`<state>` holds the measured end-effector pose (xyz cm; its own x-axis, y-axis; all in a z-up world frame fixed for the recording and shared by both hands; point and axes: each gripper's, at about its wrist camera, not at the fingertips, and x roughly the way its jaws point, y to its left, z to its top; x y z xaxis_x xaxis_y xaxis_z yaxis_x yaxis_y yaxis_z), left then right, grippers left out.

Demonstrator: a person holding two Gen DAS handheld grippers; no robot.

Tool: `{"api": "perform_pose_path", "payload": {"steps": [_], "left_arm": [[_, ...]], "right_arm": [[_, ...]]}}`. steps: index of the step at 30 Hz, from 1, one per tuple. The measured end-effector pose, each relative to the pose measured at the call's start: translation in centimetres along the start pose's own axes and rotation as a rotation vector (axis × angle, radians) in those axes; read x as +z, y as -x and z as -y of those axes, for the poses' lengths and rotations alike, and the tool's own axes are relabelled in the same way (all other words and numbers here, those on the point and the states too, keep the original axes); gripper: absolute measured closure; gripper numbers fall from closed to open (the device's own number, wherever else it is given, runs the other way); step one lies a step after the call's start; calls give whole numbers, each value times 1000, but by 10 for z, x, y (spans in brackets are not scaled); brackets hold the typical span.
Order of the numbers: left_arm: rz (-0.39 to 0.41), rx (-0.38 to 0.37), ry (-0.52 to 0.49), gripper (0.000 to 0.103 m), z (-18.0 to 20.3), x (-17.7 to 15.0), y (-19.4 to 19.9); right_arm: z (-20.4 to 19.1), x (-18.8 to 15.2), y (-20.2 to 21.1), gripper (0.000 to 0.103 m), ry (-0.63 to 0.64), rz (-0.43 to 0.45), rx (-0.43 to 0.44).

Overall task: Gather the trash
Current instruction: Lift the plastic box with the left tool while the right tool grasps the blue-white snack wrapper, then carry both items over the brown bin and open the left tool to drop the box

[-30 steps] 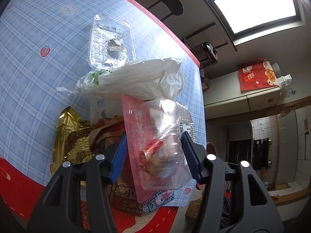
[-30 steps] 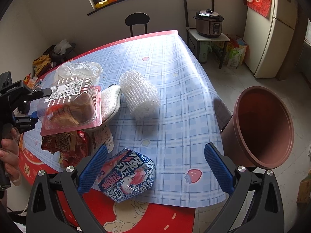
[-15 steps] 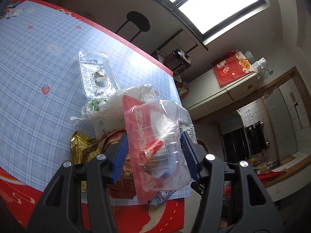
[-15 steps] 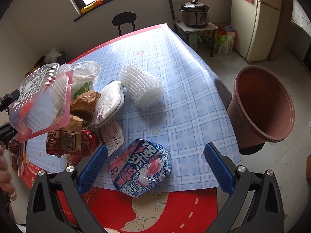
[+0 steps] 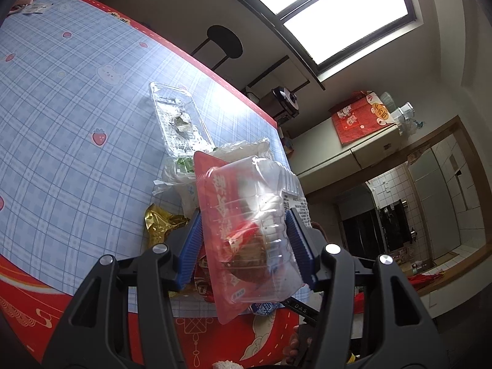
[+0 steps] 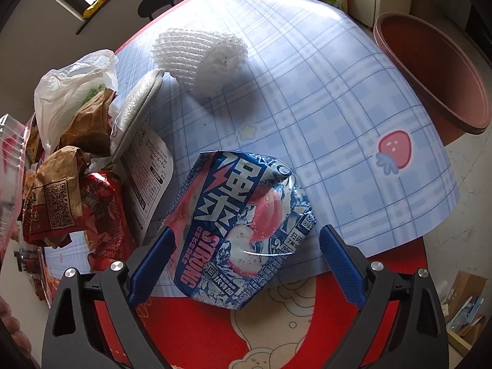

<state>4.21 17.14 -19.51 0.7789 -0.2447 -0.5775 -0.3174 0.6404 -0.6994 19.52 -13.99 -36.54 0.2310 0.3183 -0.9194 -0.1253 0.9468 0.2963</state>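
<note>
Left gripper clamped on clear clamshell box, lifted above table. Right gripper spread wide, straddling blue wrapper. Close squarely; brown bin at two o'clock.

In the left wrist view, the left tongs grip a clamshell box, lifted above a heap of wrappers at the near edge of the counter. Behind the heap lies a bag, and behind that an open tray. In the right wrist view, a flattened can lies between the spread right tongs. Left of the can is the heap, behind it a foam net. A tub stands off the counter's right edge.
</note>
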Motion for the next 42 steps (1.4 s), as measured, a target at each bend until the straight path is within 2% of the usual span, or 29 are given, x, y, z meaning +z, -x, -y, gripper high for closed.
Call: {"api": "perform_pose_path", "payload": {"steps": [4,7,10,13,16,19,25,42], "left_arm": [[-1,-9,-16,48,-4,2,8],[-3,-16,-13,48,-8,5,12],[0,-24,-14,48,-11,7,15],[-5,-37,-18,48,-12,9,15],[-9,-52,-31,48,-10,9,15],[-16,-65,-37,48,-8,9,14],[-25,-85,-44,48,-7,6,14],[-19,-141,-117,48,1,11,20]], "right_arm": [[-9,-1,-4,11,13,44,-38],[-15,-1,-4,21,11,56,-47],[-19,-2,1,48,-23,48,-4],[-19,-4,8,69,-37,49,19],[-21,-7,21,84,-49,69,53],[-25,-10,33,93,-41,102,56],[-26,-10,57,98,-29,159,47],[-31,-16,122,98,0,323,-7]]}}
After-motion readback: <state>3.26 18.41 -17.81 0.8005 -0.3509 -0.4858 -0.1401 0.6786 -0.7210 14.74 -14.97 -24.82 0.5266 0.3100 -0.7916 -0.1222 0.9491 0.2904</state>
